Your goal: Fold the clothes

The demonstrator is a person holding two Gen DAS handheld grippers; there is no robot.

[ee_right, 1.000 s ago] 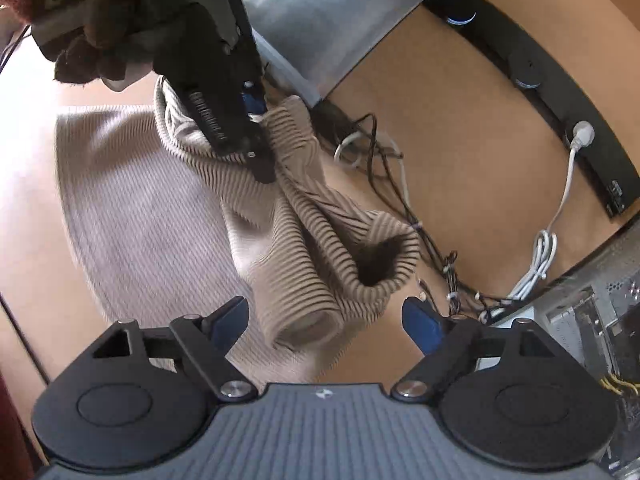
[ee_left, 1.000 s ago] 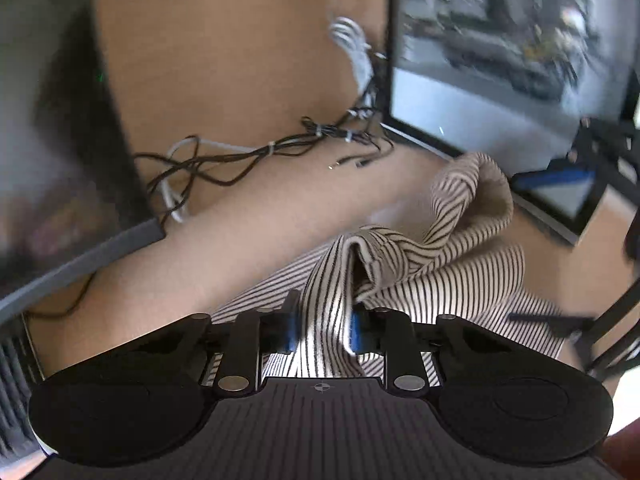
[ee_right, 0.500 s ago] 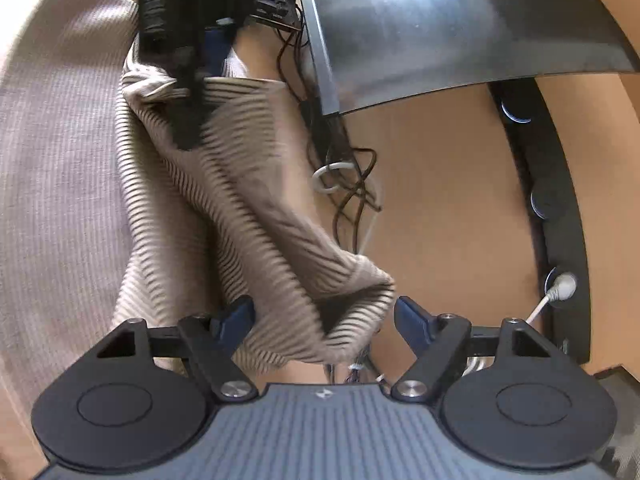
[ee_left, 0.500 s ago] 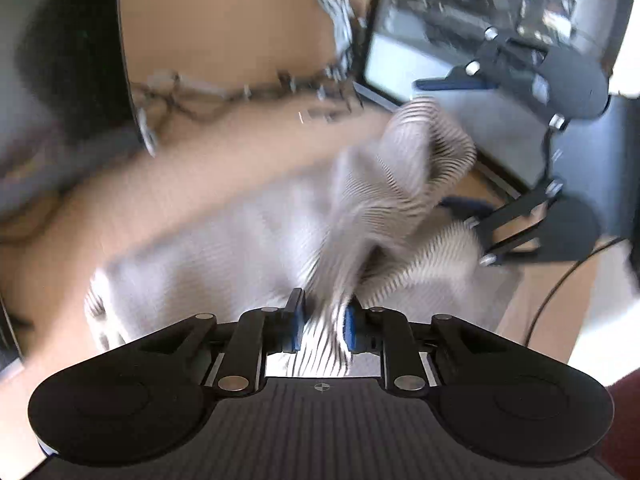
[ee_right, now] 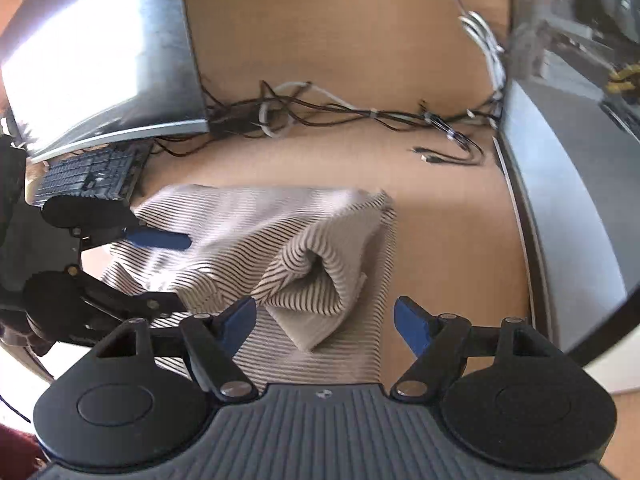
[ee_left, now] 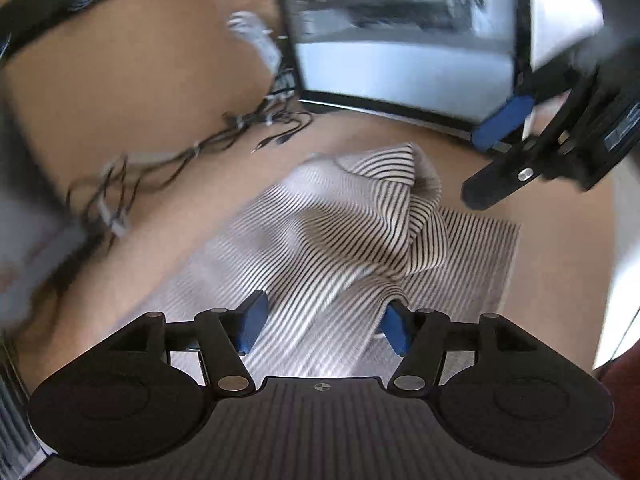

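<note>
A wooden tabletop carried a tangle of black and white cables along its back edge. A curved monitor stood at the back left corner with a black keyboard before it. Another monitor stood at the right.

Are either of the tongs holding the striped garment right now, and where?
Neither. Left tongs and right tongs are both open; the striped garment lies loose on the desk.
</note>
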